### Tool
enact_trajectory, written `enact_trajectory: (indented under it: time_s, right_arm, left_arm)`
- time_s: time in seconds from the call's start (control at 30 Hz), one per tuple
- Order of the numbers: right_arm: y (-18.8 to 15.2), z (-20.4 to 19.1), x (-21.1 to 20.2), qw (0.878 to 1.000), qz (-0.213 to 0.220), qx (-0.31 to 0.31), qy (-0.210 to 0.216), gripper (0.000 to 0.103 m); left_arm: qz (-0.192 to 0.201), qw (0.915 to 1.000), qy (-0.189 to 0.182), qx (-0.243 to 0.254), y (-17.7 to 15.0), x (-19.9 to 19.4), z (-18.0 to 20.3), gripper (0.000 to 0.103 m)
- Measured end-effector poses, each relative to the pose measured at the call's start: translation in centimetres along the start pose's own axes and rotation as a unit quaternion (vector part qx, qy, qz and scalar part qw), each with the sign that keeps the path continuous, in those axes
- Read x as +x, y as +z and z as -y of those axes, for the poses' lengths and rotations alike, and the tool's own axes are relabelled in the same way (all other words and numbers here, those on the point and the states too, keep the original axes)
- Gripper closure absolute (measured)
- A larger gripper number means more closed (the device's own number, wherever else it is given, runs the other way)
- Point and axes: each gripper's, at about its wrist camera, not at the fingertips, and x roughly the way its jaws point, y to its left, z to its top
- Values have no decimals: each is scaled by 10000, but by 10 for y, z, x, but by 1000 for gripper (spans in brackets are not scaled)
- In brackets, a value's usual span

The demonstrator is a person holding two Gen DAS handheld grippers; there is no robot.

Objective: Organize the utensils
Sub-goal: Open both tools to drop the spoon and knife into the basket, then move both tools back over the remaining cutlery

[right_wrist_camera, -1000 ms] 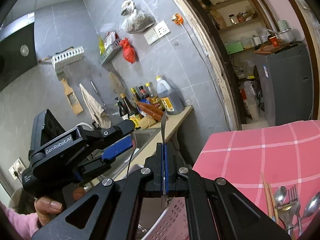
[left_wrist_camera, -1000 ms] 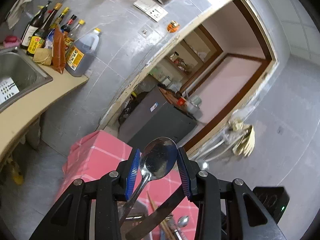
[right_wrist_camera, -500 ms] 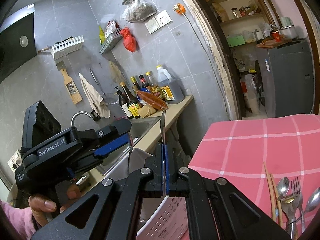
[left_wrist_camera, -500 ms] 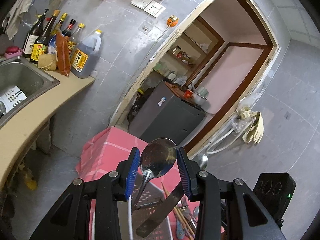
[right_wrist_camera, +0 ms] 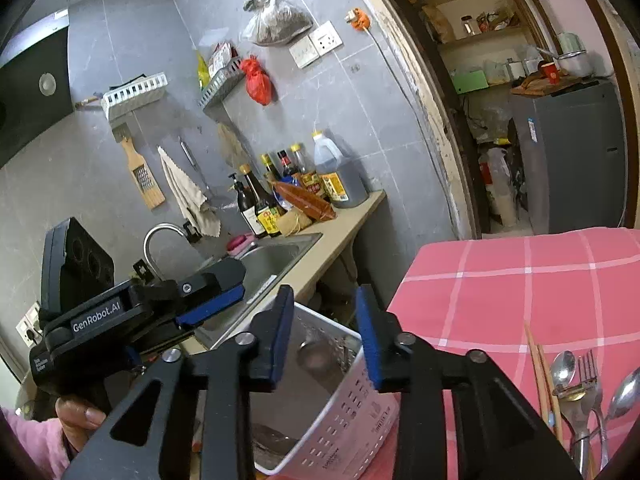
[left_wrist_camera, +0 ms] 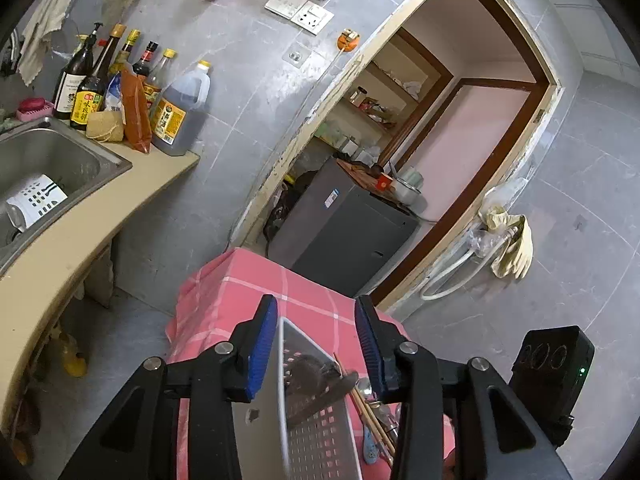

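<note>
A white perforated basket sits at the near corner of a table under a pink checked cloth, and inside it lie a spoon and a dark-handled utensil. To its right on the cloth, well apart from the basket in the right wrist view, lie wooden chopsticks, a small spoon, a fork and another spoon in a loose cluster. The right gripper hangs over the basket with its blue pads parted; its jaws have just been opening and nothing is between them. The left gripper also stands over the basket, jaws moderately apart and just opened a little further, gripping nothing; a hand in a pink sleeve holds its body. Beyond the table runs a beige counter with a steel sink, and bottles of sauce and a large jug stand at its end against grey wall tiles. A doorway opens onto shelves and a dark cabinet.
</note>
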Motion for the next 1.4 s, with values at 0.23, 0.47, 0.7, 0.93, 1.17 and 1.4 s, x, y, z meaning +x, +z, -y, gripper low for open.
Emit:
enact_trajectory:
  time_s: [0.23, 0.47, 0.7, 0.93, 1.17, 1.4]
  right_arm:
    - [10, 1, -43, 9972, 491, -65, -559, 51]
    - [19, 17, -91, 9913, 758, -13, -1076, 18]
    - [21, 40, -138, 9820, 945, -127, -1631, 1]
    - [20, 65, -178, 9752, 969, -157, -1983, 1]
    - [15, 99, -207, 9704, 825, -187, -2261, 1]
    - [4, 142, -208, 9694, 554, 45, -2389, 1]
  left_arm:
    - [286, 9968, 490, 565, 1, -15, 23, 43]
    - [546, 9906, 786, 978, -7, -26, 52, 18]
    - [573, 9833, 785, 1539, -32, -24, 93, 1]
    - [394, 9842, 548, 1636, -59, -15, 126, 1]
    - [216, 9815, 514, 1830, -86, 2, 153, 1]
    - [-239, 9852, 450, 1638, -109, 31, 163, 1]
